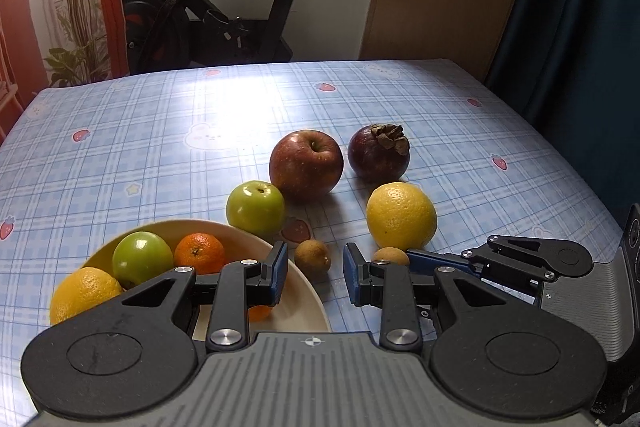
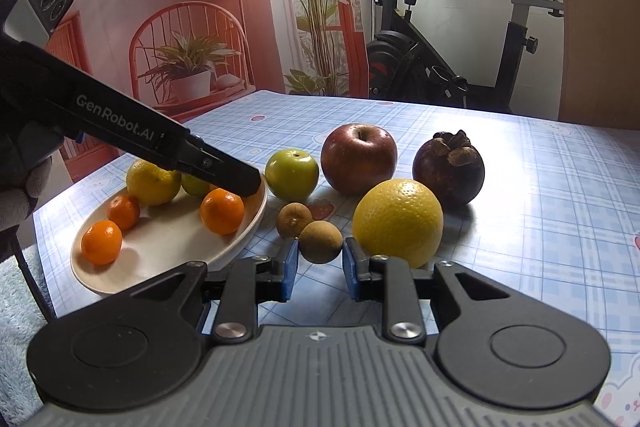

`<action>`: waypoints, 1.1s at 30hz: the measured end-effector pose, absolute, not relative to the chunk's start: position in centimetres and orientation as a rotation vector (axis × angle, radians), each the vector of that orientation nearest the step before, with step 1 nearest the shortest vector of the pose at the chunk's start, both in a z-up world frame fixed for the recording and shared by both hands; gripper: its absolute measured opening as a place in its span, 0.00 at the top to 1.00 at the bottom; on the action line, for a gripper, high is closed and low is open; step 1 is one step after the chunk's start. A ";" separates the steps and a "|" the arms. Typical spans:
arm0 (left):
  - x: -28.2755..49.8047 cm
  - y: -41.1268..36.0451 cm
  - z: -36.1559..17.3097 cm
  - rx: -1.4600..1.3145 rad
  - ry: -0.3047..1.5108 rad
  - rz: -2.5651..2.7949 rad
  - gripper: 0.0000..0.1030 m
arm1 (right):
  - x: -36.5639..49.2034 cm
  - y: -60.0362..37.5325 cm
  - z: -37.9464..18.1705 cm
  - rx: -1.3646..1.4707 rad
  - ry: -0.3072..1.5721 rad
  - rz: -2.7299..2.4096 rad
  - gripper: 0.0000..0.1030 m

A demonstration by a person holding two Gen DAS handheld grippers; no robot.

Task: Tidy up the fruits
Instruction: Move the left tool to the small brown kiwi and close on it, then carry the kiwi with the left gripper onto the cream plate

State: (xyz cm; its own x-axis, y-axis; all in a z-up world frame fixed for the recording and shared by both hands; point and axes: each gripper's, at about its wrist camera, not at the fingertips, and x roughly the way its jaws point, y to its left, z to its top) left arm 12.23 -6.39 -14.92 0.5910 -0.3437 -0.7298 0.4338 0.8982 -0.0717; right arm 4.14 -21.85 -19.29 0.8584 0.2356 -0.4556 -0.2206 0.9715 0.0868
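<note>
Glossy red apple (image 2: 359, 158), rough-skinned lemon (image 2: 398, 222)

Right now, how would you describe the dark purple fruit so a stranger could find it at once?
Start at the blue checked tablecloth, then the loose fruits beside the cream bowl. The mangosteen stands at the far right of that group, next to the red apple. It alone is dark purple with a dry brown leafy cap.

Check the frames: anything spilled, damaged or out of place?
Nothing spilled or damaged. Six fruits sit outside the cream oval plate: a red apple, green apple, dark purple mangosteen, yellow citrus and two small brown round fruits.
</note>
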 end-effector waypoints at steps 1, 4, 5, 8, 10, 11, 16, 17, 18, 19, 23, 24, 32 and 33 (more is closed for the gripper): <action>12.4 -6.7 -15.0 0.130 0.824 -0.458 0.69 | 3.8 -21.9 -19.3 0.029 0.476 0.227 0.74; 13.1 -7.4 -15.8 0.161 0.840 -0.463 0.69 | 2.5 -22.1 -19.2 0.027 0.452 0.204 0.74; 13.3 -7.6 -16.0 0.176 0.842 -0.462 0.69 | 2.3 -22.3 -19.2 0.029 0.448 0.200 0.74; 13.9 -8.3 -16.7 0.227 0.850 -0.475 0.69 | 1.8 -22.8 -19.1 0.045 0.435 0.192 0.74; 14.2 -8.6 -17.1 0.261 0.864 -0.473 0.69 | 1.9 -22.9 -19.1 0.053 0.433 0.191 0.74; 14.3 -8.7 -17.2 0.269 0.861 -0.474 0.69 | 1.9 -22.9 -19.1 0.055 0.432 0.191 0.74; 14.8 -9.7 -17.6 0.313 0.881 -0.466 0.69 | 1.7 -23.0 -19.1 0.065 0.427 0.200 0.74; 14.9 -9.9 -17.7 0.324 0.887 -0.468 0.69 | 1.7 -23.1 -19.1 0.067 0.427 0.201 0.74; 15.0 -10.0 -17.8 0.333 0.892 -0.468 0.68 | 1.7 -23.1 -19.1 0.070 0.426 0.201 0.74; 15.1 -10.2 -17.9 0.345 0.895 -0.466 0.68 | 1.7 -23.3 -19.2 0.072 0.426 0.202 0.74; 15.5 -10.2 -18.0 0.311 0.922 -0.465 0.73 | 1.6 -23.4 -19.1 0.079 0.420 0.207 0.74; 15.4 -10.0 -17.9 0.299 0.923 -0.464 0.73 | 1.6 -23.4 -19.2 0.080 0.420 0.209 0.74; 14.4 -9.8 -16.7 0.255 0.875 -0.459 0.73 | 1.7 -23.4 -19.1 0.081 0.422 0.216 0.74; 14.2 -9.6 -16.4 0.247 0.869 -0.460 0.73 | 1.6 -23.4 -19.1 0.083 0.421 0.217 0.74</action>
State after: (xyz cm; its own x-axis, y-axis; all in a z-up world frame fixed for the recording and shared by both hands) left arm 14.16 -9.64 -16.43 0.5566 -0.2872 -0.7796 0.4839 0.8748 0.0231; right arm 1.65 -23.43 -19.08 0.8899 0.2256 -0.3964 -0.1914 0.9736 0.1243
